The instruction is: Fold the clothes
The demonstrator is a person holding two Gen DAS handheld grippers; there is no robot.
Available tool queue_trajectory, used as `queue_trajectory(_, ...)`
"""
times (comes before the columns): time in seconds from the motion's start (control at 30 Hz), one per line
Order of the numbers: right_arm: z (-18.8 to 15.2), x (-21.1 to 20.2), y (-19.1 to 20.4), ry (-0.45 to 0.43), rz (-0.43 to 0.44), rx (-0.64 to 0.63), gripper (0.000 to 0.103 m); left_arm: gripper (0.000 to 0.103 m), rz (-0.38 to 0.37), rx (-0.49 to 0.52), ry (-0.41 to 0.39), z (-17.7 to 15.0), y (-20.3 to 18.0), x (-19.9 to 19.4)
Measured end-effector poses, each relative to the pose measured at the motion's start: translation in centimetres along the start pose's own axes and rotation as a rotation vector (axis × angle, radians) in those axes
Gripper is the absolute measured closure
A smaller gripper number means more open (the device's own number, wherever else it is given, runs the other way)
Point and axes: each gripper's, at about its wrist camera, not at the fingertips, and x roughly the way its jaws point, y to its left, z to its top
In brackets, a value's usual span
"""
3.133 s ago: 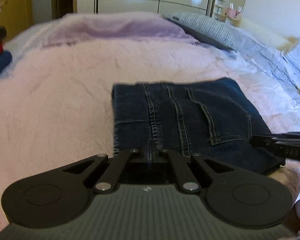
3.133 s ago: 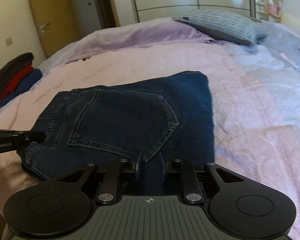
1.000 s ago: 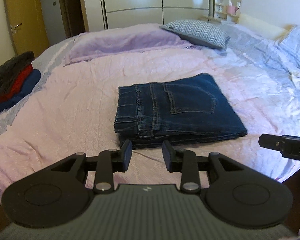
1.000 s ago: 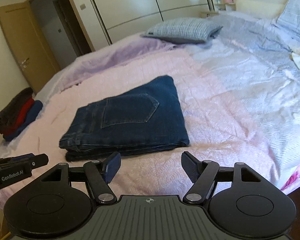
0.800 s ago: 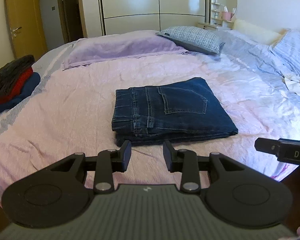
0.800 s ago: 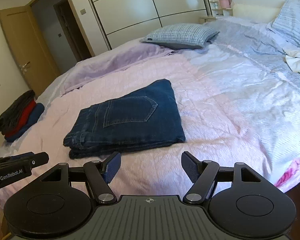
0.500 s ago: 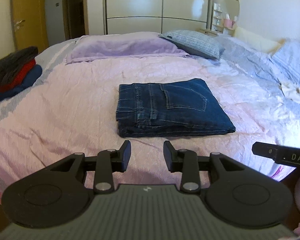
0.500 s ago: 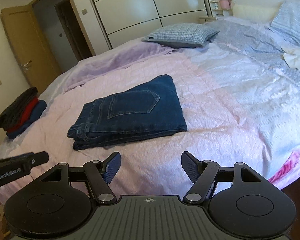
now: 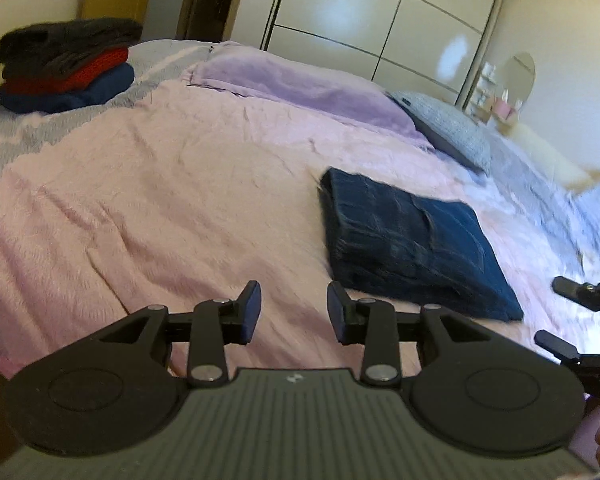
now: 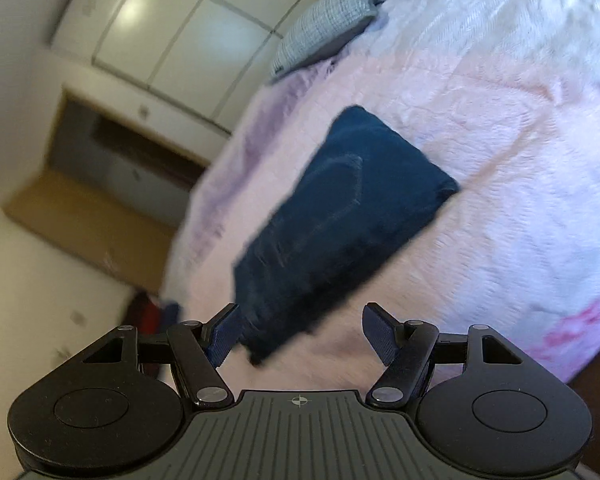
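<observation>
Both views swung sideways — jeans [image 9: 412, 240] folded flat, blurred, grippers apart.

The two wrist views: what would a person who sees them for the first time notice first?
The folded dark blue denim jeans stand out first, lying as a neat rectangle on the pink bedspread ahead of the open left gripper. Next comes the stack of folded grey, red and blue clothes at the far left corner of the bed. The right view is strongly tilted and blurred, with the open right gripper just before the jeans.
</observation>
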Motion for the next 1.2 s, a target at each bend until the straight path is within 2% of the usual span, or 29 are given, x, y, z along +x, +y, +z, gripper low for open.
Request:
queue_trajectory(0.13,1.5,2.6,0.0,-0.062,0.023,0.069,0.033,0.075,-0.071,-0.006,0.022,3.1,2.8,4.3)
queue_trajectory(0.23,2.5,5.9,0.6,-0.064,0.021,0.050,0.033,0.081,-0.119,0.067,0.027,6.7,3.7,8.8)
queue_trajectory(0.33,2.7,8.4,1.3,-0.093,-0.094,-0.034,0.033,0.082,-0.177,0.112,0.050,9.6,3.5,13.2)
queue_trajectory(0.4,2.6,9.1,1.7,-0.080,-0.171,-0.038,0.033,0.082,-0.192,0.089,0.126,11.1,3.0,15.2)
queue_trajectory(0.53,3.8,9.4,3.5,-0.043,-0.300,0.024,0.033,0.081,-0.255,0.062,0.269,14.1,1.5,16.2)
queue_trajectory(0.6,4.8,9.2,4.4,-0.035,-0.330,0.091,0.033,0.081,-0.268,0.106,0.336,16.1,0.0,16.3)
queue_trajectory(0.67,5.8,8.7,5.4,-0.038,-0.341,0.162,0.033,0.081,-0.256,0.191,0.357,18.2,-1.7,16.0)
queue_trajectory(0.73,6.4,7.7,6.5,-0.067,-0.338,0.227,0.033,0.081,-0.238,0.278,0.374,20.5,-3.6,15.7)
queue_trajectory(0.87,8.1,6.0,9.1,-0.126,-0.370,0.301,0.033,0.081,-0.284,0.304,0.397,24.7,-6.5,15.7)
queue_trajectory(1.0,9.3,4.4,11.6,-0.204,-0.429,0.329,0.033,0.081,-0.339,0.372,0.435,27.4,-9.0,17.2)
queue_trajectory(1.2,6.8,2.6,13.7,-0.345,-0.505,0.426,0.033,0.080,-0.454,0.422,0.553,29.4,-9.4,20.6)
